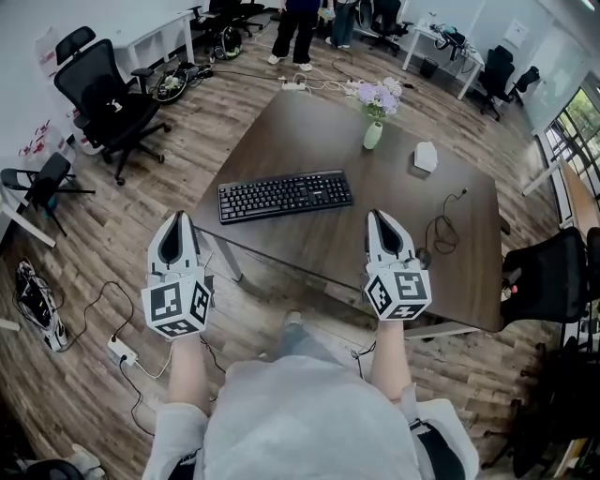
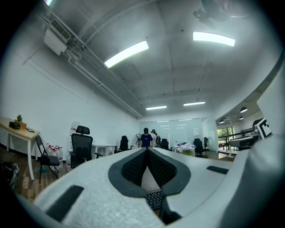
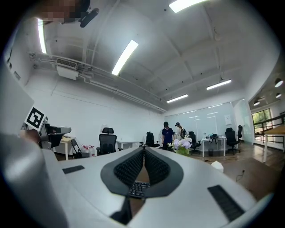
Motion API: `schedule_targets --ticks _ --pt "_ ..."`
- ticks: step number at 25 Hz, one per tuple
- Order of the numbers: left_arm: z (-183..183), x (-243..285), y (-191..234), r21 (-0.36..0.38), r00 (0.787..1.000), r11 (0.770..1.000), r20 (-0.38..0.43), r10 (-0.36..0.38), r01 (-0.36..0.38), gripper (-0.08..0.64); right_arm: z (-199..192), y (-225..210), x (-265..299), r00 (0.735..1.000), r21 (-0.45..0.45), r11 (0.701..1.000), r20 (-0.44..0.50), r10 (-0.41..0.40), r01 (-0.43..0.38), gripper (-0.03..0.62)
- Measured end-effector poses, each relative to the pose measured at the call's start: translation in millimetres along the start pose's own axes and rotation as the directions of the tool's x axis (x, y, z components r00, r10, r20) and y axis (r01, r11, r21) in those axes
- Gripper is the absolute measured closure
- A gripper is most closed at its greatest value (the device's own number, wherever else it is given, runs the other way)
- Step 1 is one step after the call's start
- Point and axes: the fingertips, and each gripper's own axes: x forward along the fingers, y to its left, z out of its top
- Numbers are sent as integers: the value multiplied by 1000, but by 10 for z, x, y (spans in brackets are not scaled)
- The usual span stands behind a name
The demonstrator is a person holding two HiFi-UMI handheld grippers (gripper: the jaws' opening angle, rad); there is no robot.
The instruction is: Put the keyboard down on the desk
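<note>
A black keyboard (image 1: 285, 195) lies flat on the dark brown desk (image 1: 328, 248), near its front left part. Neither gripper touches it. My left gripper (image 1: 180, 221) hangs off the desk's left front edge, shut with nothing in it. To the right, my right gripper (image 1: 379, 218) hovers over the desk's front edge, also shut and empty. Both point level toward the far side of the room. In the left gripper view a bit of the keyboard (image 2: 154, 197) shows below the closed jaws, and the keyboard (image 3: 138, 189) shows the same way in the right gripper view.
A green vase with pale flowers (image 1: 375, 112) and a small white object (image 1: 426, 156) stand at the desk's far side. A black cable (image 1: 442, 230) lies at its right. Black office chairs (image 1: 108, 94) stand left and right (image 1: 548, 277). Cables and a power strip (image 1: 122, 352) lie on the wooden floor. People (image 1: 298, 28) stand far back.
</note>
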Motion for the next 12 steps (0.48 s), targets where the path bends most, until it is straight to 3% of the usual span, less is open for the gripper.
schedule_targets --ticks 12 --pt "96 -186 -28 13 1000 1000 21 -6 6 549 116 76 -212 999 9 1000 36 -7 6 577"
